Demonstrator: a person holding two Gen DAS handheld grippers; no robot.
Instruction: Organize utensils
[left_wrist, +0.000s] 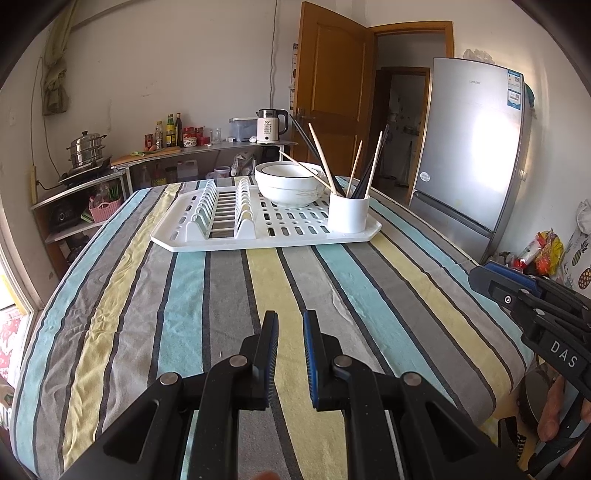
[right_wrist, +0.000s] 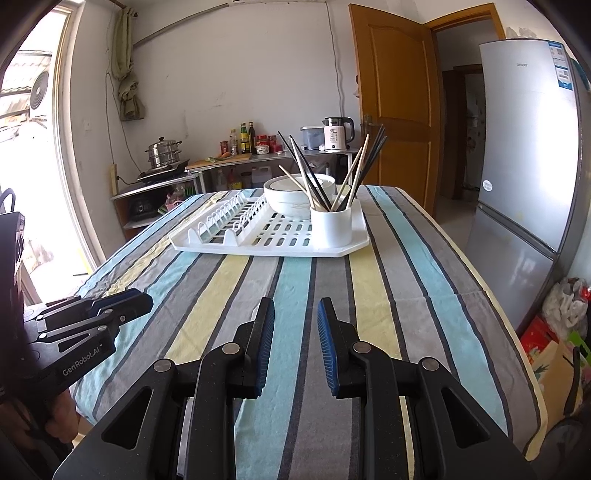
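A white dish rack (left_wrist: 258, 242) (right_wrist: 266, 252) lies at the far end of the striped table. On it stand a white bowl (left_wrist: 291, 186) (right_wrist: 288, 201) and a white cup (left_wrist: 347, 216) (right_wrist: 330, 227) holding several chopsticks (left_wrist: 320, 157) (right_wrist: 355, 171), pale and dark. They fan out, and one pale stick leans over the bowl. My left gripper (left_wrist: 290, 323) (right_wrist: 146, 301) hovers over the near part of the cloth, jaws slightly apart and empty. My right gripper (right_wrist: 296, 308) (left_wrist: 480, 275) hangs beside it, open wider, with nothing between its fingers.
A silver fridge (left_wrist: 476, 155) (right_wrist: 528, 158) stands right of the table, with bags on the floor by it. Behind are a wooden door (right_wrist: 395, 92), and a counter with a kettle (left_wrist: 269, 125), bottles and a steamer pot (right_wrist: 162, 151). Striped cloth (left_wrist: 258, 291) covers the table.
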